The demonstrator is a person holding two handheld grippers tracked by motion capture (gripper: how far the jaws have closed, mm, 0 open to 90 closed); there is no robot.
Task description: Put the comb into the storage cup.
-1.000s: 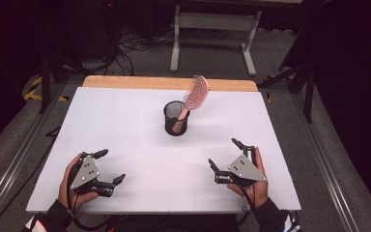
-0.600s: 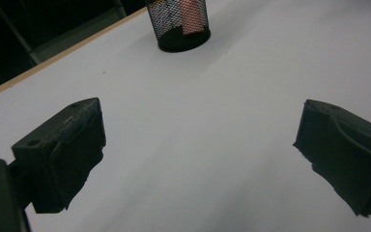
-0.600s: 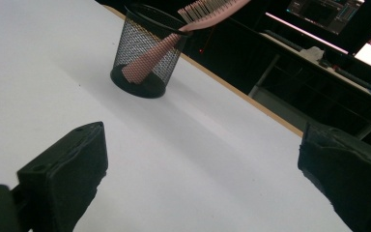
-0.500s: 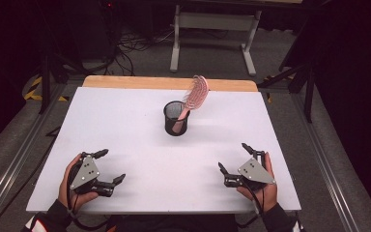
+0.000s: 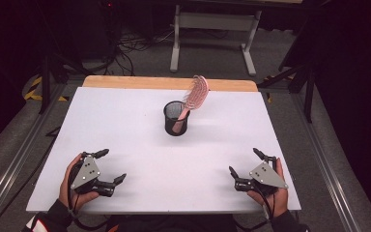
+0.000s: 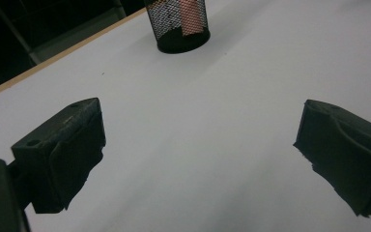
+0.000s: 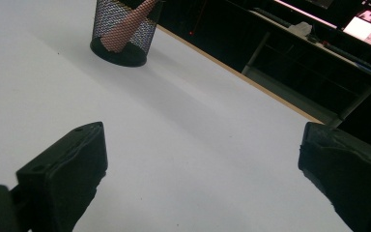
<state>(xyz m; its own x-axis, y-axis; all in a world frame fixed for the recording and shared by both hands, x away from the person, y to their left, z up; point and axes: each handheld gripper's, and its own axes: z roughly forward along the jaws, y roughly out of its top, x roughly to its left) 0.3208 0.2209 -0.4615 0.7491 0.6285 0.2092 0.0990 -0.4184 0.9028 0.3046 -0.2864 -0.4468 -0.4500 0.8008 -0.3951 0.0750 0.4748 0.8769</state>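
The left gripper sits near the front left corner of the table, held in the person's left hand. Its jaws stand wide apart and hold nothing. In the left gripper view the two black jaws frame bare white surface, and the gripper points toward the cup, which stands well ahead of it.

The cup is a black mesh cylinder. It stands upright on the table, about midway between the left and right edges and closer to the back edge than to the front edge. It is well apart from both grippers.

A pink brush stands in the cup, handle down. Its head rises above the rim and tilts to the right, toward the back edge. Through the mesh, the handle shows leaning inside the cup in the right gripper view.

The right gripper sits near the front right corner of the table, held in the person's right hand. Its jaws also stand wide apart and hold nothing. In the right gripper view the gripper faces across the white surface, with the cup well ahead at the upper left.
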